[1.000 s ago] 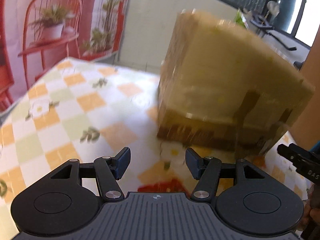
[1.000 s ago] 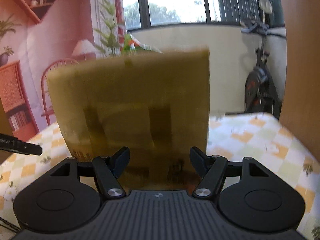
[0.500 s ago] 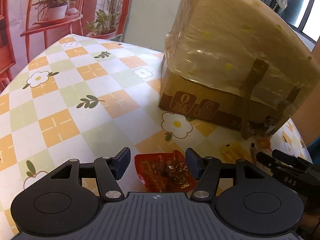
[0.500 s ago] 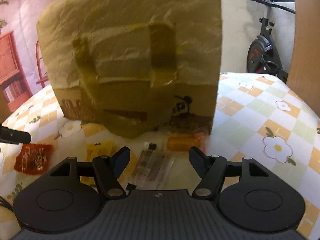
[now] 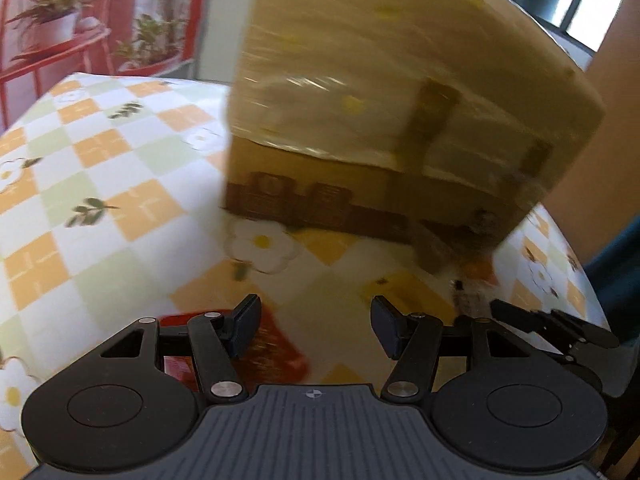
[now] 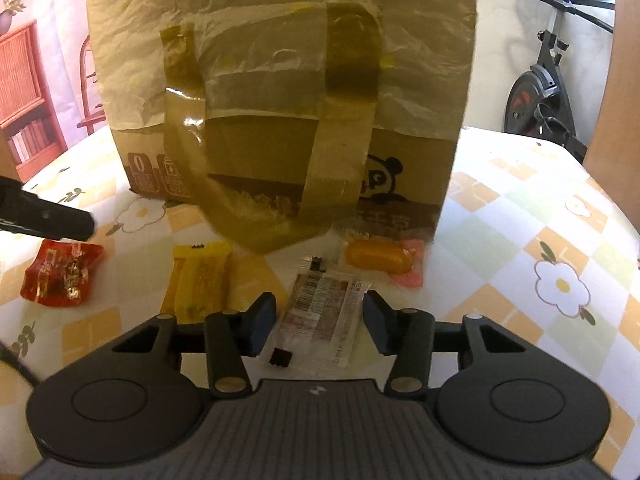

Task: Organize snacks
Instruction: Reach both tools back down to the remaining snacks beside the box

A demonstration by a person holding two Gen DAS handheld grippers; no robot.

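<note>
We bring right gripper [image 6: 319, 322] over clear barcode-label packet [image 6: 326, 316] on checked tablecloth [image 6: 520, 216] before taped cardboard box [image 6: 280, 92]; jaws just narrowing, packet between, not yet pinched. Left gripper [image 5: 316, 326] half open, empty, near red packet [image 5: 276, 354]. Next: close fully, lift.

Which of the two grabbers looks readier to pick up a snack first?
Right, probably. The right gripper already straddles the clear barcode packet, its jaws just closing in. The left gripper hangs open near the red packet.
</note>
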